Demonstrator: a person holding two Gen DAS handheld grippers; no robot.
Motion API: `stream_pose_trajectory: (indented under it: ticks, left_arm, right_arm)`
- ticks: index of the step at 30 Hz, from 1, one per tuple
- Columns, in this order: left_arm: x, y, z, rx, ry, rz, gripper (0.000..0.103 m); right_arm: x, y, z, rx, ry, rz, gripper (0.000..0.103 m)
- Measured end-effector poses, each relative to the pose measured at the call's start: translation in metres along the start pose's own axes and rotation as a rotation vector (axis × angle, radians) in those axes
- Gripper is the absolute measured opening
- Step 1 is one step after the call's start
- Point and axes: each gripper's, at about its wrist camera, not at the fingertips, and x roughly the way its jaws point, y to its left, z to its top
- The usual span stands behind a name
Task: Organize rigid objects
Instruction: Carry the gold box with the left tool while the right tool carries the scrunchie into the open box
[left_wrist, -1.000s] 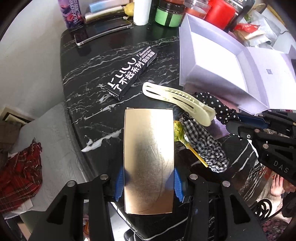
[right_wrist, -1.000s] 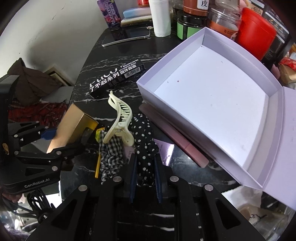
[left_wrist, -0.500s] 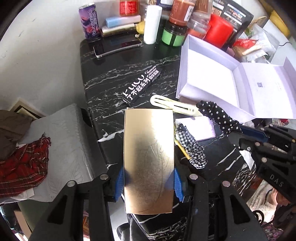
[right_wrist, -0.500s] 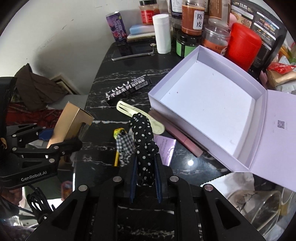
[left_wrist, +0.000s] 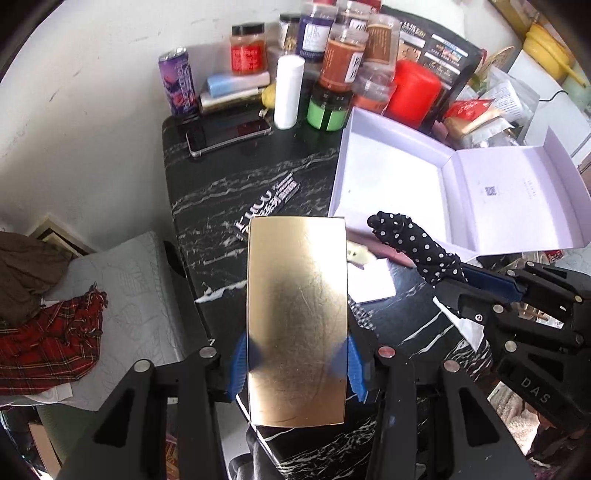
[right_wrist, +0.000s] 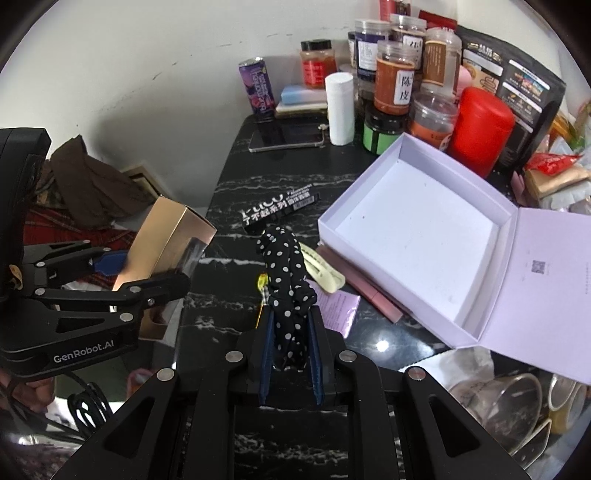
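A: Foreground, the left wrist view: the left gripper (left_wrist: 297, 363) clamps a gold box (left_wrist: 297, 314) by its long sides, blue pads tight on both edges, above the near edge of the black marble table (left_wrist: 229, 206).

B: The right wrist view shows that box (right_wrist: 166, 240) side-on, its end flap visible, with "GenRobot.AI" readable on the gripper body. The right gripper (right_wrist: 290, 354) is pinched narrow on a black polka-dot fabric piece (right_wrist: 286, 273), which stands up between its pads.

A: From the left view the same fabric (left_wrist: 413, 242) pokes out sideways, "DAS" printed on that gripper.

B: On the table beneath lie a cream hair clip (right_wrist: 321, 269), a pink stick (right_wrist: 360, 288) and a lilac card (right_wrist: 338, 306), mostly hidden by the box in the other view.

A: Farther on, a black carton (right_wrist: 280, 206) with white Chinese lettering lies flat; beside it the open white box (right_wrist: 417, 236) is bare inside, a QR code on its lid.

B: At the back, a phone (right_wrist: 286, 138), a purple can (right_wrist: 256, 88), a white bottle (right_wrist: 340, 107), a red canister (right_wrist: 480, 129) and jars, one labelled "陈皮", crowd the wall side. The table's left half has free surface.
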Motion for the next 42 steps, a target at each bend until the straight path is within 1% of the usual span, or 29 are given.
stream_pose_trajectory:
  ticks: [5,16,24,32,42]
  left_arm:
    - [-0.01,-0.012,0.009,0.01,-0.034,-0.005,0.044]
    - [-0.015,-0.04,0.032,0.03,-0.066,-0.036,0.044]
    - [-0.013,-0.064,0.062,0.066,-0.094,-0.053,0.044]
    - [0.0,-0.086,0.091,0.107,-0.105,-0.077,0.044]
    - [0.035,-0.11,0.127,0.147,-0.074,-0.101,0.044]
  right_arm:
    - [-0.014,-0.005,0.003,0.006,-0.032,-0.017,0.017]
    - [-0.046,-0.027,0.023,0.009,-0.091,-0.07,0.017]
    - [-0.06,-0.054,0.037,0.03,-0.117,-0.111,0.017]
    - [-0.06,-0.085,0.052,0.065,-0.129,-0.148,0.017]
    - [-0.045,-0.126,0.066,0.113,-0.116,-0.183,0.017]
